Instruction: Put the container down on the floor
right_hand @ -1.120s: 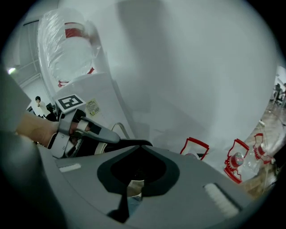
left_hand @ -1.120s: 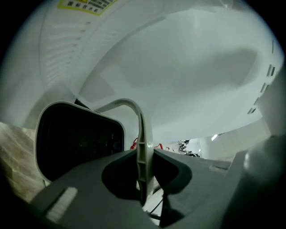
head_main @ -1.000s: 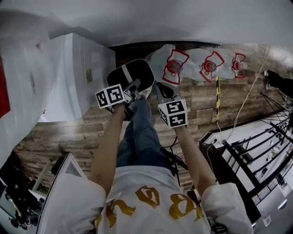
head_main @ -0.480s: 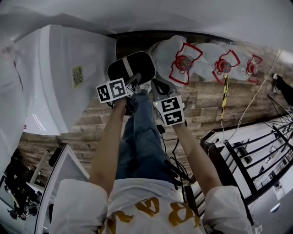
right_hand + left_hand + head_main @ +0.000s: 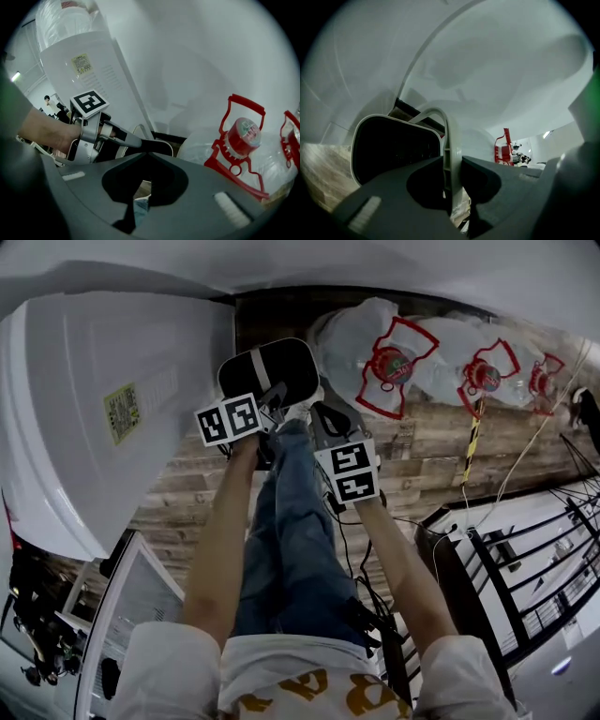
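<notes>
The left gripper (image 5: 452,168) jaws clamp the container's (image 5: 270,369) handle (image 5: 449,136). It seems not yet lowered onto the floor (image 5: 187,507). The right gripper (image 5: 142,186) jaws are together, empty.

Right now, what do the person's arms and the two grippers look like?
Both arms are bare below the short white sleeves of a T-shirt with yellow print. The left gripper and the right gripper have dark grey jaws, and each carries a white cube with black square markers. The left gripper's body is silver metal. A thin black cable hangs by the right forearm.
</notes>
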`<move>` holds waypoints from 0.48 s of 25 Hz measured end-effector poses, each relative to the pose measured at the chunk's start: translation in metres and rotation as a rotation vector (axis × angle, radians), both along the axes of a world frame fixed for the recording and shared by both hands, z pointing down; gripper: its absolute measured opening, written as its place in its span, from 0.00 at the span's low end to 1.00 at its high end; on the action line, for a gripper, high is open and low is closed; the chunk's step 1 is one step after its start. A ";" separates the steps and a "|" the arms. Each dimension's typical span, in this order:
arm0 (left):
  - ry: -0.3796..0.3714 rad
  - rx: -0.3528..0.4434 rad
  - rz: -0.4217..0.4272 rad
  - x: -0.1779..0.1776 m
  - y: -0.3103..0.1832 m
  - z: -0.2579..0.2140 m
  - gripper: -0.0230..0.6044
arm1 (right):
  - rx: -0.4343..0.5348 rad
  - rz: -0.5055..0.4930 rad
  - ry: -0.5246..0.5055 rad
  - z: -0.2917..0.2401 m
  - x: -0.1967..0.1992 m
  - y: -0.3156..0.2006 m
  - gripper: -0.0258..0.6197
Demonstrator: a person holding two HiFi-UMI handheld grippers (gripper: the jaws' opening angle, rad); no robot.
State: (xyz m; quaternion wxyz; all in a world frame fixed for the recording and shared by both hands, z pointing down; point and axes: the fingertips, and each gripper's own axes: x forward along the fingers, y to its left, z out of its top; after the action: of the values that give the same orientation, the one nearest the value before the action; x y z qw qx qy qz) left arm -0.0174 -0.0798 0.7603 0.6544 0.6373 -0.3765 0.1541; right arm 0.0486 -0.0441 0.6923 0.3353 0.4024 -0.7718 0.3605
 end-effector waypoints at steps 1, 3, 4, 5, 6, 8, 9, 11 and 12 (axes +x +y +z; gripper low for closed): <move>-0.008 -0.002 0.003 -0.001 -0.001 0.008 0.13 | -0.005 0.007 -0.002 0.007 0.001 0.000 0.08; -0.027 -0.002 0.009 -0.002 -0.003 0.022 0.13 | -0.020 0.021 -0.008 0.019 0.001 0.000 0.08; -0.036 -0.001 0.013 -0.003 -0.004 0.028 0.13 | -0.024 0.024 -0.010 0.024 0.000 -0.001 0.08; -0.045 0.000 0.015 -0.004 -0.004 0.034 0.13 | -0.024 0.024 -0.010 0.028 -0.001 -0.002 0.08; -0.053 0.000 0.018 -0.005 -0.004 0.041 0.13 | -0.024 0.022 -0.011 0.032 -0.003 -0.003 0.08; -0.066 0.000 0.022 -0.007 -0.004 0.054 0.13 | -0.024 0.020 -0.015 0.041 -0.007 -0.005 0.08; -0.070 -0.001 0.024 -0.008 -0.005 0.060 0.13 | -0.025 0.016 -0.014 0.044 -0.009 -0.006 0.08; -0.071 0.003 0.023 -0.010 -0.007 0.070 0.13 | -0.025 -0.003 -0.004 0.051 -0.011 -0.007 0.08; -0.072 0.005 0.022 -0.012 -0.008 0.075 0.13 | -0.025 -0.013 0.003 0.054 -0.012 -0.008 0.08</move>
State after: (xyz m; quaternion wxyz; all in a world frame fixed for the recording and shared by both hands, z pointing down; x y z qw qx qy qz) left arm -0.0290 -0.0874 0.8355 0.6371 0.6372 -0.3932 0.1828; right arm 0.0366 -0.0516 0.7462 0.3440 0.3938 -0.7691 0.3674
